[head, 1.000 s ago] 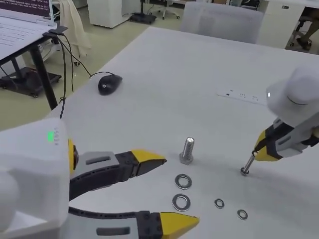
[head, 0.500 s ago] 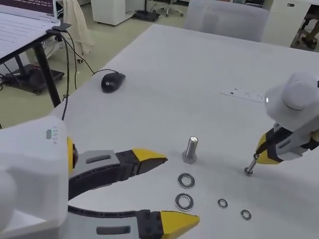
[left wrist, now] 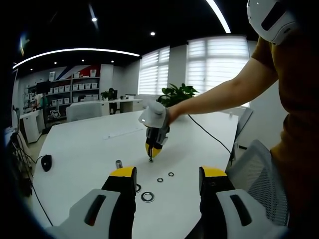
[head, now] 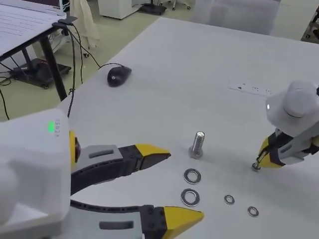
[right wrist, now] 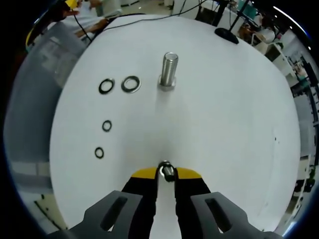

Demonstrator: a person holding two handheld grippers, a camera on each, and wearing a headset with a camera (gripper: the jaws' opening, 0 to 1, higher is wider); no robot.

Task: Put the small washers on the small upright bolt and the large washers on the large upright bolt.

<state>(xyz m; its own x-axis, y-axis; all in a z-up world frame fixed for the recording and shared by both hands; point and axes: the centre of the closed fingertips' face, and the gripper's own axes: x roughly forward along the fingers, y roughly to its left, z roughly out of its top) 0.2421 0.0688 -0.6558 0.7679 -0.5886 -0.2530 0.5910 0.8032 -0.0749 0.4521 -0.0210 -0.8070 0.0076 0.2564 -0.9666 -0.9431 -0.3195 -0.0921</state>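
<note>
The large bolt (head: 198, 145) stands upright on the white table (head: 199, 64). Two large washers (head: 192, 176) (head: 190, 197) lie in front of it, and two small washers (head: 229, 199) (head: 253, 211) lie to their right. My right gripper (head: 260, 160) is shut on the small bolt (head: 256, 166), whose end touches the table. In the right gripper view, the small bolt (right wrist: 166, 169) sits between the jaw tips, with the large bolt (right wrist: 169, 69) ahead. My left gripper (head: 185, 185) hovers open near the front edge, above the large washers.
A black mouse (head: 118, 75) lies at the table's far left with its cable running off the edge. A white power strip (head: 251, 90) lies at the back right. A side table with a laptop (head: 20, 20) stands to the left.
The right gripper has come down along the small bolt, and less of the shank shows below its jaws. The left gripper stays open in place. The head camera has shifted.
</note>
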